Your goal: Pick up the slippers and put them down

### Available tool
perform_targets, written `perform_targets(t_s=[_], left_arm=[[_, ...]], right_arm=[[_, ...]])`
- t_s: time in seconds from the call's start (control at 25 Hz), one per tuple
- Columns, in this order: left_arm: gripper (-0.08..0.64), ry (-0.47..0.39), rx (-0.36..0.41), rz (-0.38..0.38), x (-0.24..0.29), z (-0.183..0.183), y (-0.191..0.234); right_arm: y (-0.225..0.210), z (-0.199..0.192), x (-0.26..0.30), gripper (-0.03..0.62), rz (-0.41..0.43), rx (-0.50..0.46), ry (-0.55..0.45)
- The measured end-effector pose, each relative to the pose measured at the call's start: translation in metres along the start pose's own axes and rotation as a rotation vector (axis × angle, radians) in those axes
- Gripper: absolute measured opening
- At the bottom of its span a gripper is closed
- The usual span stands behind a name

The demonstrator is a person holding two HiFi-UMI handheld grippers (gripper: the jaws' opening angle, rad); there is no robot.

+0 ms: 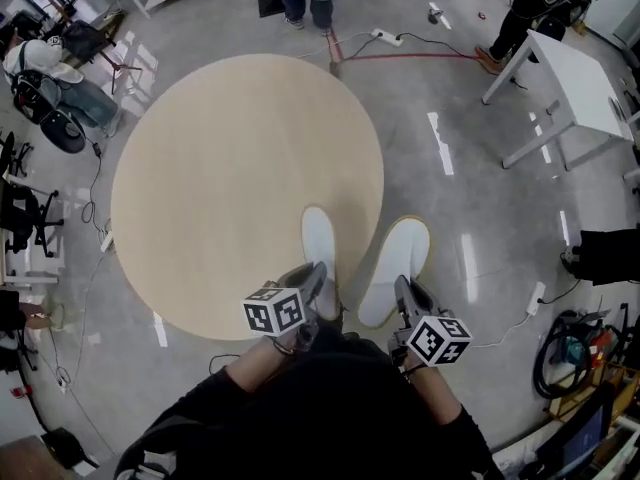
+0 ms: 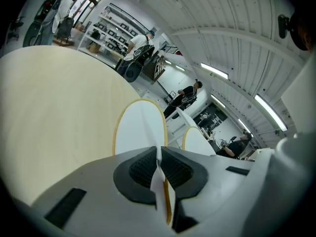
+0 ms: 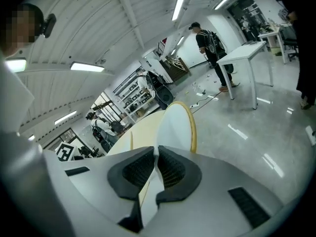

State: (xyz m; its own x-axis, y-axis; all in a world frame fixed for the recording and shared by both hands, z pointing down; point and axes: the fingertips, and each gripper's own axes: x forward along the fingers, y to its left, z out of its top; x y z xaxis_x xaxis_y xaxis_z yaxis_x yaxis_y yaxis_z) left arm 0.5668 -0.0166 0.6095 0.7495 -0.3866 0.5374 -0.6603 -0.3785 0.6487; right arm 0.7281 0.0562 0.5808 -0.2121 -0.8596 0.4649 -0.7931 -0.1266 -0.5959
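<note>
**Claws clamped on both slippers – the set-down is left to do**

Left claw (image 2: 159, 154) is closed tight on the thin heel edge of the left slipper (image 2: 140, 127), the white material pinched flat between its dark pads. The right claw (image 3: 157, 157) is shut the same way on the heel edge of the right slipper (image 3: 177, 127). Both slippers are white with a yellowish rim, and each points away from the person with its toe forward.

From the head view, the left slipper lies over the near part of the round, pale wooden tabletop (image 1: 220, 168). The right slipper sits just beside it, straddling the tabletop's near edge, with part of it over the grey floor (image 1: 470, 168). In both gripper views the toes appear raised off the surface, though whether any part rests on the tabletop I cannot tell.

As a judgement, the picking-up half looks done – each slipper is gripped and seems to be carried by its heel. What remains is to lower both fully onto the tabletop and let the claws open.

No brand, label or lettering can be read on either slipper. The only printed patterns in view are the black-and-white square markers on each marker cube (image 1: 274, 313), which carry no words.
</note>
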Motion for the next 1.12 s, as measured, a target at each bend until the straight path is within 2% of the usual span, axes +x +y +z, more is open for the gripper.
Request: perform_targets(t_s=[0.16, 0.32, 0.76, 1.12], left_arm=[[0.034, -0.021, -0.017, -0.005, 0.023, 0.030, 0.013], [0.034, -0.011, 0.001, 0.009, 0.043, 0.056, 0.028], [0.034, -0.050, -0.110, 0.150, 0.109, 0.102, 0.061], [0.034, -0.059, -0.151, 0.226, 0.165, 0.136, 0.091]], right_arm=[[-0.002, 0.030, 0.044, 0.034, 0.005, -0.047, 0.032], [0.001, 0.053, 0.095, 0.034, 0.029, -0.057, 0.065], [-0.020, 0.075, 0.202, 0.034, 0.161, -0.098, 0.301], [-0.038, 0.097, 0.280, 0.034, 0.216, -0.147, 0.412]])
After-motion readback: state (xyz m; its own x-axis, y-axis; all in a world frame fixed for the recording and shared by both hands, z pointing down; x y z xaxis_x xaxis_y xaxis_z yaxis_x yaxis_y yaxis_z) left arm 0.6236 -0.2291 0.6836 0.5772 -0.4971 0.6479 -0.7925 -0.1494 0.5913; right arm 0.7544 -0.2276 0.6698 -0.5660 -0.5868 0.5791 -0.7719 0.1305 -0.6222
